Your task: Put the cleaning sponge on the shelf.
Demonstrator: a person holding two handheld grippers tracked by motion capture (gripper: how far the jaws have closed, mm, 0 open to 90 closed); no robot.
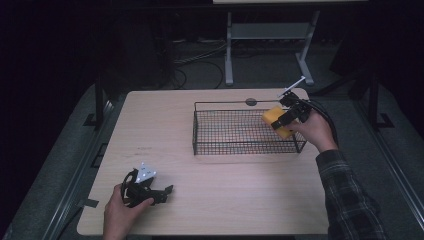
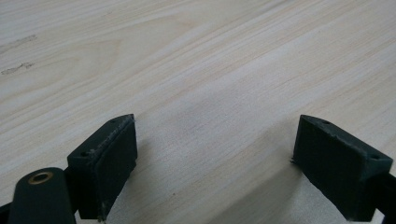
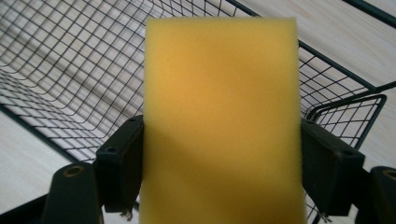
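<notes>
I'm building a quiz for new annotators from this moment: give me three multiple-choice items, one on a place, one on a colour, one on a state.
1. Where is the sponge?
A. Flat on the table's near left corner
B. Held over the right end of the wire basket
C. On the floor

2. What colour is the sponge?
A. Yellow
B. Blue
C. White

3. How is the left claw?
A. Shut on a cloth
B. Shut on the basket rim
C. Open, holding nothing

Answers: 1 B, the right claw holds it above the basket's right end. 2 A, the right gripper view shows yellow foam. 3 C, its jaws stand apart over bare table.
</notes>
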